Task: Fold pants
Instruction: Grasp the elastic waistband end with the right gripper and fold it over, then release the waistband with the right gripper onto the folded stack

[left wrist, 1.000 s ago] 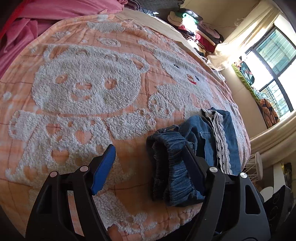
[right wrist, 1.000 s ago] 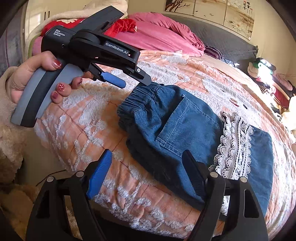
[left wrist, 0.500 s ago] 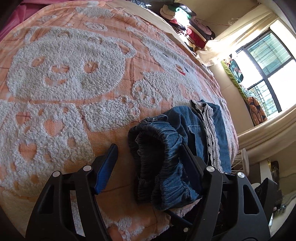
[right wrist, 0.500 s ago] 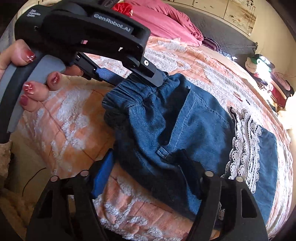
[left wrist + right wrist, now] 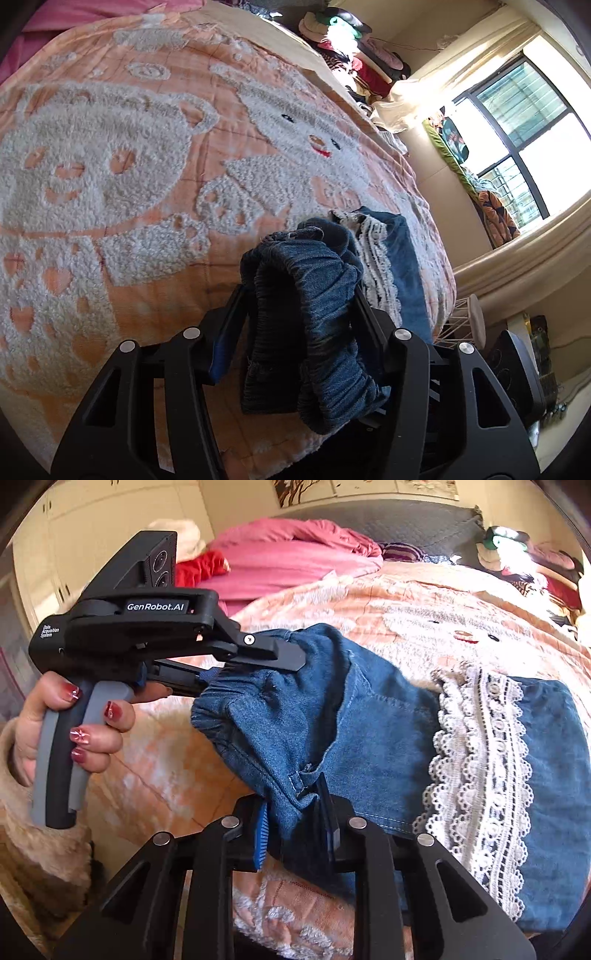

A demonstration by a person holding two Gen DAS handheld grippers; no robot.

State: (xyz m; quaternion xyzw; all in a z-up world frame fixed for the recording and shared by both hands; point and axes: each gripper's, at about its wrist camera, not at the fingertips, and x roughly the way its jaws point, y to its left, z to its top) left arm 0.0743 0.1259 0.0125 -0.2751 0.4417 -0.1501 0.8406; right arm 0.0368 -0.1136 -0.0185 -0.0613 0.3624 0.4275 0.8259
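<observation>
The blue denim pants [image 5: 373, 734] with white lace trim [image 5: 484, 771] lie folded on the orange bear-pattern blanket [image 5: 417, 616]. My left gripper [image 5: 299, 317] is shut on the gathered elastic waistband [image 5: 314, 295] and lifts it off the blanket. It also shows in the right wrist view [image 5: 255, 664], held by a hand. My right gripper [image 5: 295, 812] is shut on the near waist corner of the pants by the pocket seam. The leg end with lace [image 5: 380, 258] still rests on the blanket.
The blanket [image 5: 110, 166] covers the bed. A pink duvet [image 5: 295, 554] and red cloth [image 5: 199, 568] lie at the headboard. Piled clothes [image 5: 351, 40] sit at the far side. A window [image 5: 517, 122] and a white wire stool [image 5: 469, 317] stand beyond the bed's right edge.
Both grippers have closed from open onto the waist end of the pants. The waistband now hangs raised between them.
</observation>
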